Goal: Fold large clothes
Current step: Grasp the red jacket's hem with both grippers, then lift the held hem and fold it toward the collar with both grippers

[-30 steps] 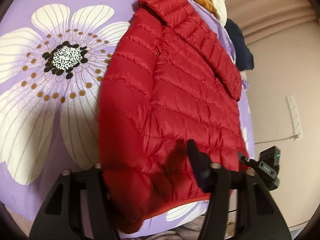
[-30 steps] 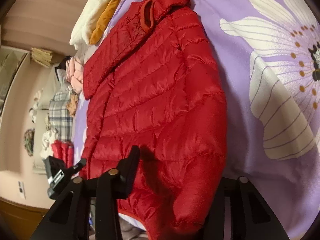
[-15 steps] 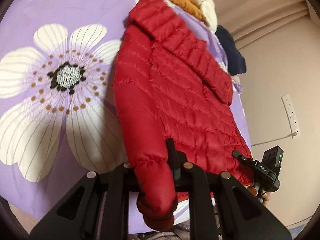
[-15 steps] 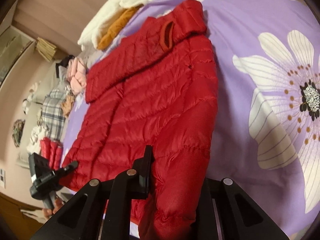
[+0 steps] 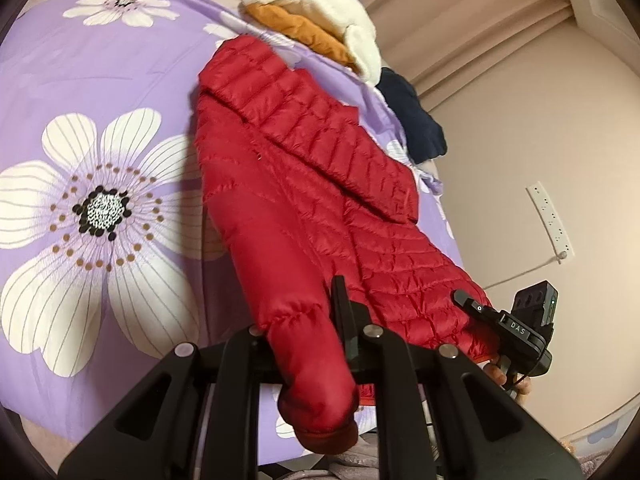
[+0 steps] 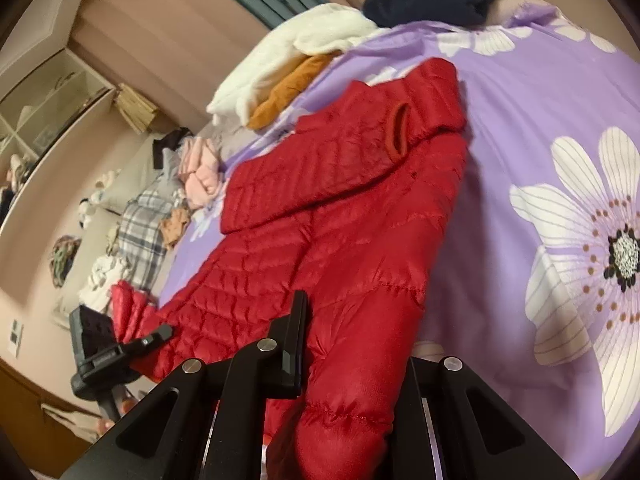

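The red jacket [image 5: 304, 200] lay on the purple flowered bedspread [image 5: 100, 80] beside the big white flower. The left gripper [image 5: 304, 320] pinched one bottom corner — the right gripper [image 6: 352, 344] squeezed the other, both clamped tight.

left gripper [image 5: 308, 340] | closed on red quilted puffer jacket [image 5: 320, 208] sleeve, lifted | right gripper [image 6: 352, 344] | closed on other sleeve, lifted
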A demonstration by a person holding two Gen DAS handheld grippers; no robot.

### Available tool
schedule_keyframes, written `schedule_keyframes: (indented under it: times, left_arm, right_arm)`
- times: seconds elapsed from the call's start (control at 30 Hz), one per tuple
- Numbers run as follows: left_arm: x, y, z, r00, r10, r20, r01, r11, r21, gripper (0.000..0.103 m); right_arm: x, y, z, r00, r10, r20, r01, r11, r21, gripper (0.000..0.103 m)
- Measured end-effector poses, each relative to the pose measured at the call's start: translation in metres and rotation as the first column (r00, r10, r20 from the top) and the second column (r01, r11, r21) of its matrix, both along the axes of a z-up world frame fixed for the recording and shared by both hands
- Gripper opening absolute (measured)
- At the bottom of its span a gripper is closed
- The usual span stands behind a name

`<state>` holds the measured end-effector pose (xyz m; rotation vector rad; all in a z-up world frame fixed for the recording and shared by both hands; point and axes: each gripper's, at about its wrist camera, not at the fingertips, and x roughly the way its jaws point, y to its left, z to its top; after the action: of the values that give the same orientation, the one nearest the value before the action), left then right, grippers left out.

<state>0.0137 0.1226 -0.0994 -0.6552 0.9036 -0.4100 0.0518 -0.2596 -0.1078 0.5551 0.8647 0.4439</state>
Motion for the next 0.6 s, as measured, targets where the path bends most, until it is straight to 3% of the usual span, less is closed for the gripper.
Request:
schedule_keyframes:
  times: [0.6]
  left_arm:
    - [-0.017,0.001,0.057,0.990,-0.016,0.140,0.020,0.999,-0.031,0.013]
  right_arm:
    - [-0.010,0.005,0.054,0.982,0.100,0.159,-0.107,0.993,0.040,0.016]
